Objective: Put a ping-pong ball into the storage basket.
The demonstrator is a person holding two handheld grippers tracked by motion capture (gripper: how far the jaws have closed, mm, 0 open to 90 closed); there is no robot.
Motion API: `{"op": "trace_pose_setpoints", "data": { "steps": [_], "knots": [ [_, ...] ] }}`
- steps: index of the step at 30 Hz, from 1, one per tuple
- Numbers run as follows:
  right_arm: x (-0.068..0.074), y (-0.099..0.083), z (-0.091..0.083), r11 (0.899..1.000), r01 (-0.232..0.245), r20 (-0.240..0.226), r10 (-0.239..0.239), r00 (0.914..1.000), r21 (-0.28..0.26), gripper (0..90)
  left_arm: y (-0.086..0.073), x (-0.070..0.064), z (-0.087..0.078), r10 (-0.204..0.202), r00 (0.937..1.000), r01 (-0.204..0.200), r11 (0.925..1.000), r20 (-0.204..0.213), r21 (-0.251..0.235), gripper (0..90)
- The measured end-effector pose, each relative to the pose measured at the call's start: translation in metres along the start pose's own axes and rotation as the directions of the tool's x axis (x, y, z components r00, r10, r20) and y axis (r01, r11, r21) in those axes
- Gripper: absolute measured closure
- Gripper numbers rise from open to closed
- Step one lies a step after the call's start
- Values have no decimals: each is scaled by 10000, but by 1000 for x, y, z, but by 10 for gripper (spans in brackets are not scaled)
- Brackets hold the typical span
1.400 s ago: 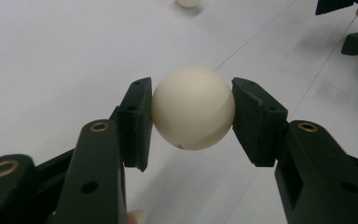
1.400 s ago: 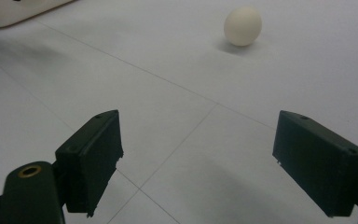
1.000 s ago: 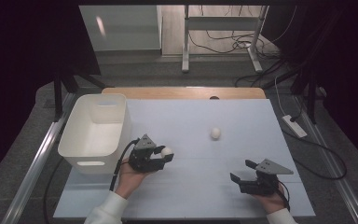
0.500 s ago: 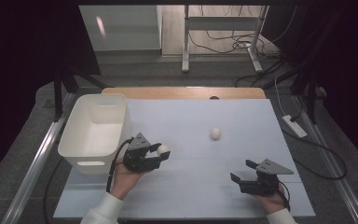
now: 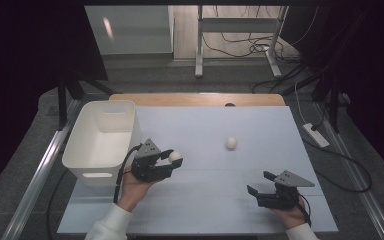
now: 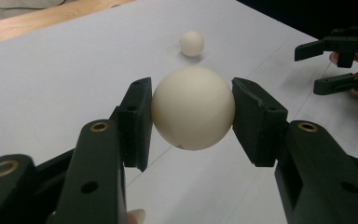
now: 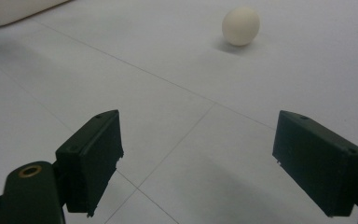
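Cream, smooth and unmarked, the ball (image 6: 193, 108) sat clamped in our left gripper (image 6: 191, 116). Our right gripper (image 7: 200, 158) gaped empty, a second ball (image 7: 241, 26) at its twelve o'clock.

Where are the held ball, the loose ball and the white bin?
held ball (image 6: 193, 108), left gripper view, middle of its front face.
loose ball (image 5: 231, 143), high view, its centre.
white bin (image 5: 76, 151), high view, its left rim.
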State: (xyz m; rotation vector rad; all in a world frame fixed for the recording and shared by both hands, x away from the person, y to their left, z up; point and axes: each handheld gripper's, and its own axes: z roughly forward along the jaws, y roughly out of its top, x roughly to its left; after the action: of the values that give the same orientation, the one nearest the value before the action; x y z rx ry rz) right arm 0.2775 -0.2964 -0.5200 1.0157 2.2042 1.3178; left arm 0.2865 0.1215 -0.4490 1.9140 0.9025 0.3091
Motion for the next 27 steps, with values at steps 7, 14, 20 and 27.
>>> {"op": "trace_pose_setpoints", "data": {
  "steps": [7,14,20,27],
  "knots": [
    [0,0,0,10000,-16,3,16,10000,3,156,5,-1,-2,85,10000,-85,9998,3,-179,509],
    [0,0,0,10000,6,25,-6,10000,9,158,12,1,-9,143,9999,-146,9992,-68,-381,508],
    [0,0,0,10000,25,63,-25,10000,67,159,17,2,-14,159,9998,-167,9982,-136,-575,509],
    [0,0,0,10000,9,38,-9,10000,38,159,20,3,-18,224,9995,-239,9976,-235,-653,508]
  ]
}}
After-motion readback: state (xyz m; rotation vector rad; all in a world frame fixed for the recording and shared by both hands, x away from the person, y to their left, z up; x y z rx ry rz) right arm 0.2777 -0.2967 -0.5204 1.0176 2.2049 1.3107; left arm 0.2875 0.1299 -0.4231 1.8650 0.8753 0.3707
